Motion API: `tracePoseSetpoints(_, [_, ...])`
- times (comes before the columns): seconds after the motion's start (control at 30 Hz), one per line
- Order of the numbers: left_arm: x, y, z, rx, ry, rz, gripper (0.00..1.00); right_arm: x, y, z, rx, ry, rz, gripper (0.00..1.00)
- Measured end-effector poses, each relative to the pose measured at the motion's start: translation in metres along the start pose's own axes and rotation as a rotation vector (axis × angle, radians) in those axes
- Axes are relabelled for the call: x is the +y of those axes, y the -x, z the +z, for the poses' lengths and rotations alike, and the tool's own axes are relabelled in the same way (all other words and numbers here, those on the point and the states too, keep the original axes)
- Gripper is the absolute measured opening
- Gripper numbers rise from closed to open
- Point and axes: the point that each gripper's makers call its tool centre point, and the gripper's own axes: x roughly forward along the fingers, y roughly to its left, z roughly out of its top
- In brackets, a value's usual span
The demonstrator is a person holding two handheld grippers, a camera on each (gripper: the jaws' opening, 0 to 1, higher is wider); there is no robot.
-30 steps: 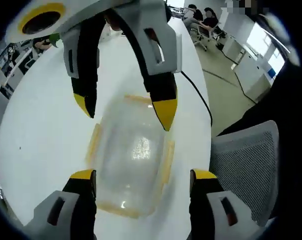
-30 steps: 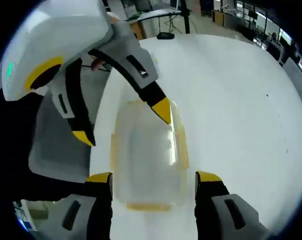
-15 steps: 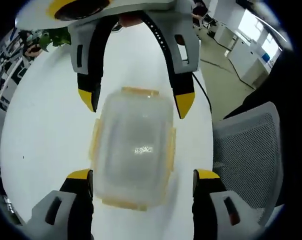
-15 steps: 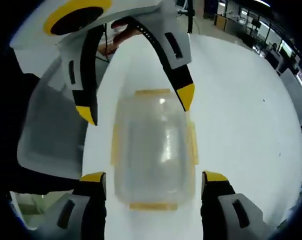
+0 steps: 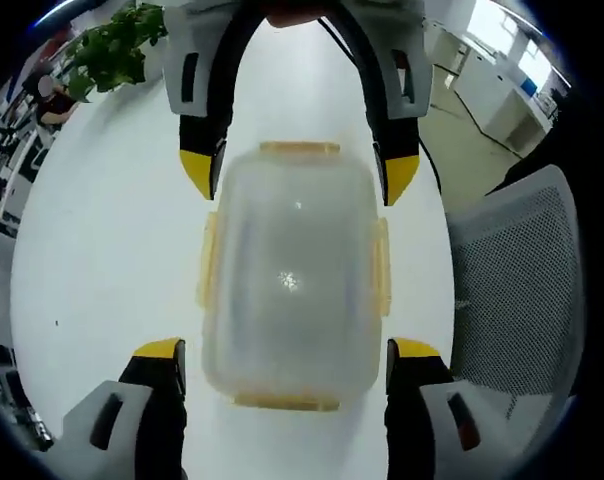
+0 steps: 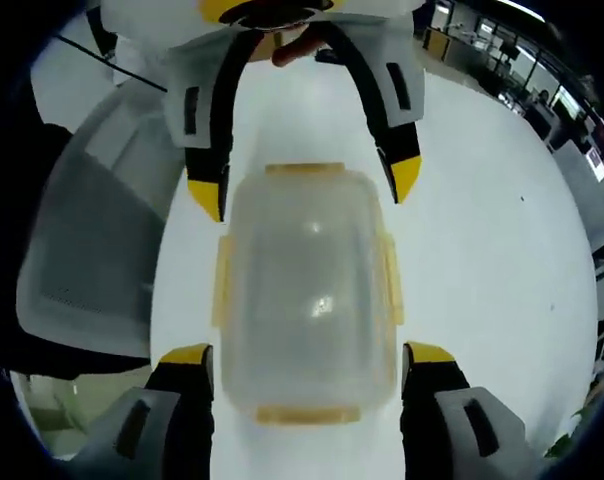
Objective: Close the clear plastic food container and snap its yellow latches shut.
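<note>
While the clear plastic food container (image 5: 290, 275) rests lid-down on the white counter (image 5: 102, 260), both hand-held grippers straddle it from opposite ends. Left hand-held gripper (image 5: 285, 352) and right hand-held gripper (image 6: 307, 356) stand spread wide, gripping nothing. Yellow latches (image 6: 222, 285) line its four sides.

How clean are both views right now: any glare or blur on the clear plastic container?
Left gripper view: sharp; the clear plastic food container with yellow latches carries only small bright glints on its lid; fisheye bends the white table. Right gripper view: the container is equally sharp, with one faint glint near the lid's middle.
</note>
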Motion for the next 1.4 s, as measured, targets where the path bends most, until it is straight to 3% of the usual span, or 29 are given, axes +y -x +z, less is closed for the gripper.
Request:
tracePoseSetpoints(0.33, [-0.004,-0.015,0.005,0.019,-0.011,-0.011,0.79,-0.002,-0.007,-0.005,0.019,0.013,-0.021,0.77])
tracePoseSetpoints(0.97, [-0.004,-0.016,0.002,0.015,-0.024,-0.005,0.8,-0.002,-0.013,-0.003,-0.006,0.002,-0.057,0.79])
tracePoseSetpoints(1.4, [-0.006,-0.007,-0.029,0.014,-0.018,-0.005,0.8,0.002,-0.024,0.026,-0.006,0.005,-0.052,0.79])
